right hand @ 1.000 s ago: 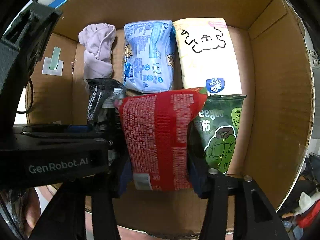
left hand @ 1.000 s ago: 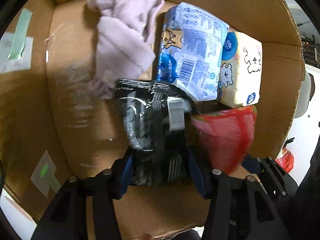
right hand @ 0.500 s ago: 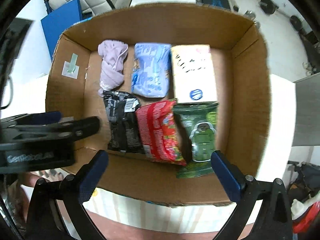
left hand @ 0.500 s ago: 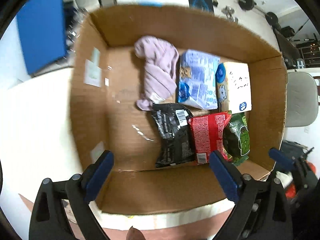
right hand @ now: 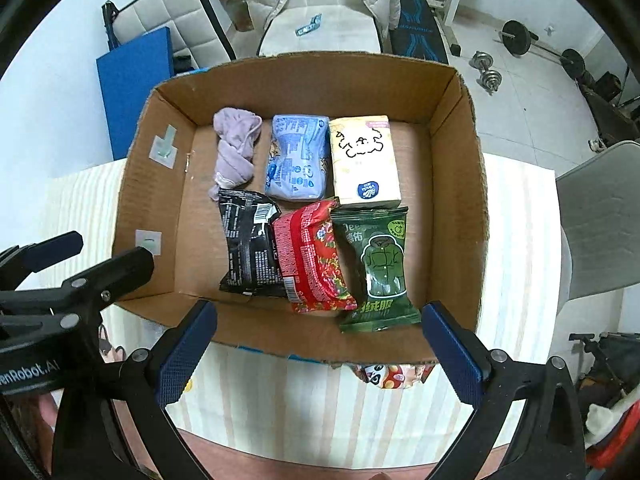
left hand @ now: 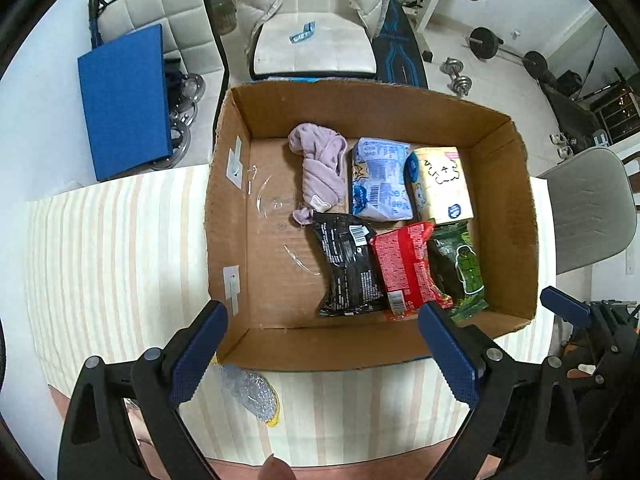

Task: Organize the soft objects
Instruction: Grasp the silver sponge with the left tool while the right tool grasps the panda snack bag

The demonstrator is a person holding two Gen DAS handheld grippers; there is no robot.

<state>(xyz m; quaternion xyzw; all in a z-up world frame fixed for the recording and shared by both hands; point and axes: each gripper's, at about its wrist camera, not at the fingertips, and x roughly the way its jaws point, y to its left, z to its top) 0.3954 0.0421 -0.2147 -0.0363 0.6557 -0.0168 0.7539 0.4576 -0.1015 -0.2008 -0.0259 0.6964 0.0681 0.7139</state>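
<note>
An open cardboard box (left hand: 228, 220) (right hand: 152, 184) stands on a striped cloth. Inside lie a lilac cloth (left hand: 322, 168) (right hand: 236, 148), a blue pack (left hand: 380, 186) (right hand: 298, 160), a cream tissue pack (left hand: 440, 184) (right hand: 364, 160), a black pouch (left hand: 348, 268) (right hand: 250, 248), a red pouch (left hand: 406, 268) (right hand: 312, 260) and a green pouch (left hand: 460, 268) (right hand: 378, 264). My left gripper (left hand: 324, 352) is open and empty above the box's near wall. My right gripper (right hand: 320, 352) is open and empty, also over the near wall.
A crumpled clear wrapper (left hand: 250, 394) lies on the cloth just in front of the box. A printed packet (right hand: 392, 376) peeks out under the box's near edge. A blue board (left hand: 124, 100), white chairs (left hand: 316, 40) and weights (left hand: 456, 74) stand beyond the table.
Both grippers opened, let go of the black and red pouches in the box, and pulled back up and away from the box.
</note>
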